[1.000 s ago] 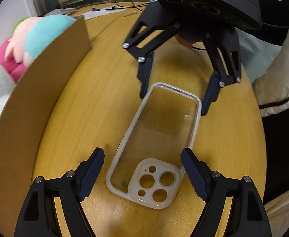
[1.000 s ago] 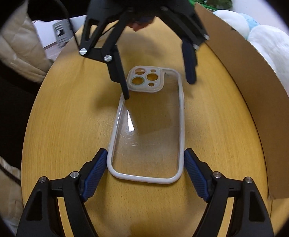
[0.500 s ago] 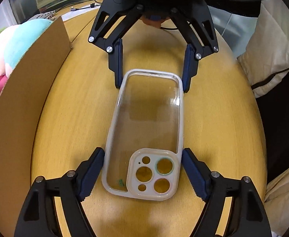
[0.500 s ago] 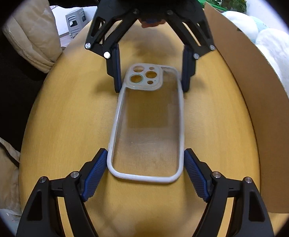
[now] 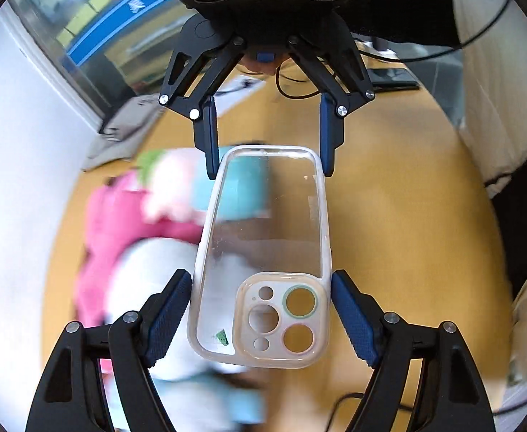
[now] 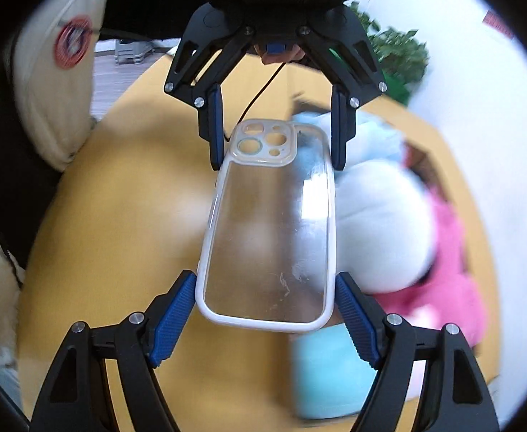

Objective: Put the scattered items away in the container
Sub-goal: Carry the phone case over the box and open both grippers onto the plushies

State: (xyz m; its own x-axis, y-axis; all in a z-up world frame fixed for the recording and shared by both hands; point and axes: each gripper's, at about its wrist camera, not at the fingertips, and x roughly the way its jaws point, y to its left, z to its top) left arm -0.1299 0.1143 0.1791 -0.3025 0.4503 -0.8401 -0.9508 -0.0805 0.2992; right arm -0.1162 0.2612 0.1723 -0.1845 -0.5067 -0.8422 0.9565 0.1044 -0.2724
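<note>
Clear plastic with a whitish rim makes up the phone case (image 5: 263, 252), which is carried in the air between two grippers, above the wooden table (image 5: 407, 216). The left gripper (image 5: 261, 318) is closed on the camera-cutout end of the phone case, its blue pads pressing the two long edges. The right gripper (image 6: 265, 318) is closed on the plain end in the same way.

Handling, as judged from the views: the phone case is expected to be light and thin, with a stiff back panel and a somewhat yielding rim. The smooth edges may slip on the ribbed pads if pressure is eased at one end only. Hold is best kept on the long edges near each end, as now; the flat back panel offers nothing to pinch.

Below the phone case and to one side, soft toys (image 5: 137, 216) in pink, white and pale blue are seen, blurred. Whether they lie inside the container cannot be told from these views. A brown cardboard edge (image 6: 439, 151) shows beyond the toys in the right wrist view.

Behind the phone case, a dark cable (image 5: 299, 90) lies on the table, and cream padded fabric (image 5: 497, 90) is beside it.
</note>
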